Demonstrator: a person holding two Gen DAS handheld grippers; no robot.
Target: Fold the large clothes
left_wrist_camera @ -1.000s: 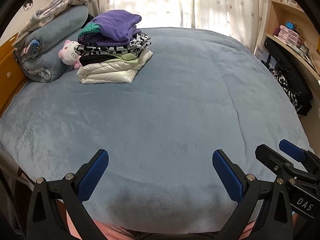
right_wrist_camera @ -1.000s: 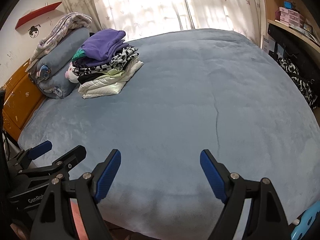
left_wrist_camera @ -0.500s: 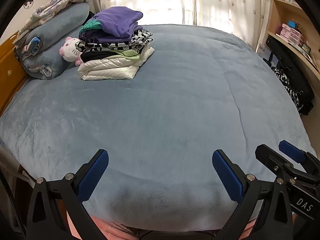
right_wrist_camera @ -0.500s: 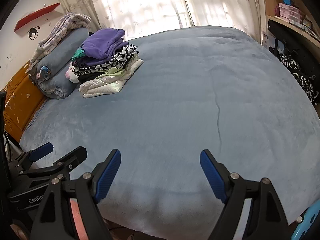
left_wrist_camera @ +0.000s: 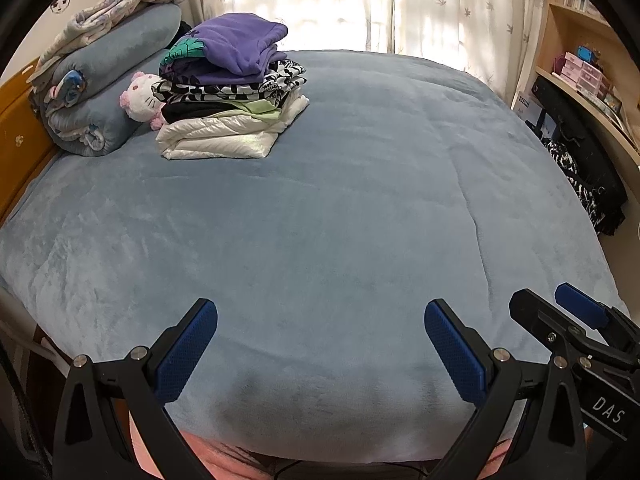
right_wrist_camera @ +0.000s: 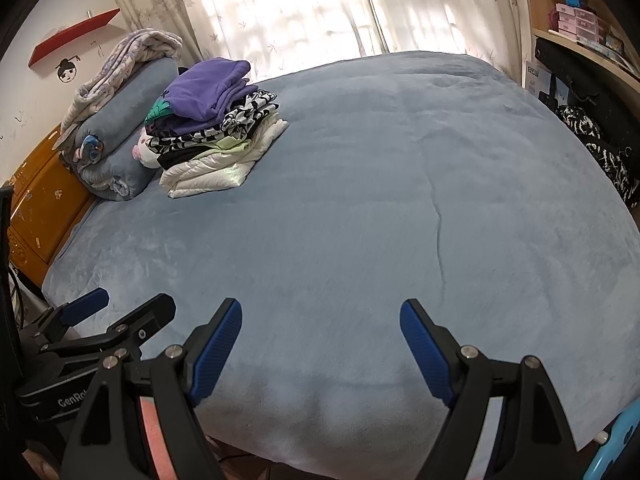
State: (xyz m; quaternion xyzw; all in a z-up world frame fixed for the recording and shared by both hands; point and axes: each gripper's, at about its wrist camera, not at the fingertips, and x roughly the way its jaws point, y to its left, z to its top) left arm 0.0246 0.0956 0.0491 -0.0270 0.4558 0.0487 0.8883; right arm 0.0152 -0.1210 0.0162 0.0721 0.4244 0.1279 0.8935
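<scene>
Blue-padded left gripper (left_wrist_camera: 320, 344) | right gripper (right_wrist_camera: 320, 340) | side by side, jaws apart, over bed (left_wrist_camera: 340, 208)

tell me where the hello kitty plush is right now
The plush sits at the bed's far left in both views, wedged between the rolled blue blanket and the stack of folded clothes.

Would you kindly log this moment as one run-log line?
left gripper: open, empty | right gripper: open, empty | stack of folded clothes: far-left on blue-grey plush bedspread | no unfolded garment on bedspread
</scene>
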